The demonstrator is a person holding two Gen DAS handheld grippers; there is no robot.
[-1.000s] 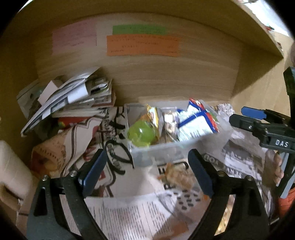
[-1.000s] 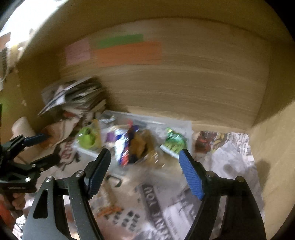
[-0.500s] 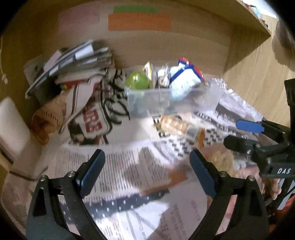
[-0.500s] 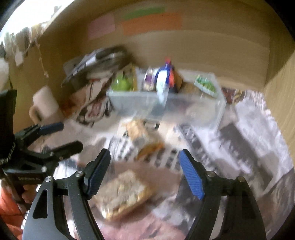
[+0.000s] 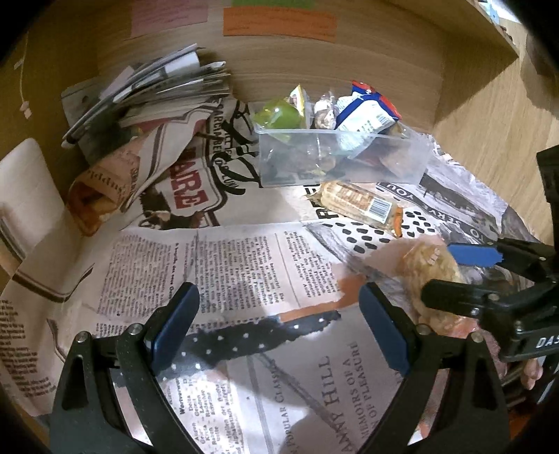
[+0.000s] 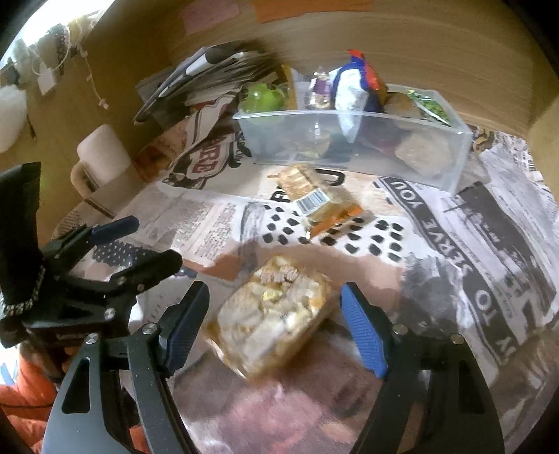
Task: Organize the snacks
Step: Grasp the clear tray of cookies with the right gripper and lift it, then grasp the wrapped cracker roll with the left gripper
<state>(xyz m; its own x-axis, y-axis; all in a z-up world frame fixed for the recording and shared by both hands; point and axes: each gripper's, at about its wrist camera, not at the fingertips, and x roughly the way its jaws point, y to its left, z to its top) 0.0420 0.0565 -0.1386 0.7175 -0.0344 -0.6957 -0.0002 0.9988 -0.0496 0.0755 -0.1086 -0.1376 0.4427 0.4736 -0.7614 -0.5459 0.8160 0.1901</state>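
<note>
In the right wrist view, the right tool [image 6: 274, 324] is spread wide with a clear-wrapped snack pack [image 6: 270, 319] lying between its fingers at lower centre, touching neither pad as far as can be told. The pack rests on the newspaper-covered bench [image 6: 489, 244]. Just beyond it, toward the upper centre, a wrapped snack bar [image 6: 311, 195] with a barcode lies flat, and behind that stands a clear plastic bin [image 6: 353, 139] holding a green round item [image 6: 262, 99], a blue-and-white packet [image 6: 351, 90] and other snacks. Nothing lies between the tool and the pack.

In the left wrist view, the left tool [image 5: 279, 328] is also released, its fingers apart over bare newsprint in the lower centre, well apart from the bar [image 5: 360, 202] and the bin [image 5: 335, 157]. The pack [image 5: 431, 276] shows at the right edge, partly hidden by the right tool [image 5: 450, 276].

Only the left view shows clearly the stack of papers [image 5: 157, 87] at upper left and the orange label [image 5: 279, 21] on the wooden back wall [image 5: 349, 59].
</note>
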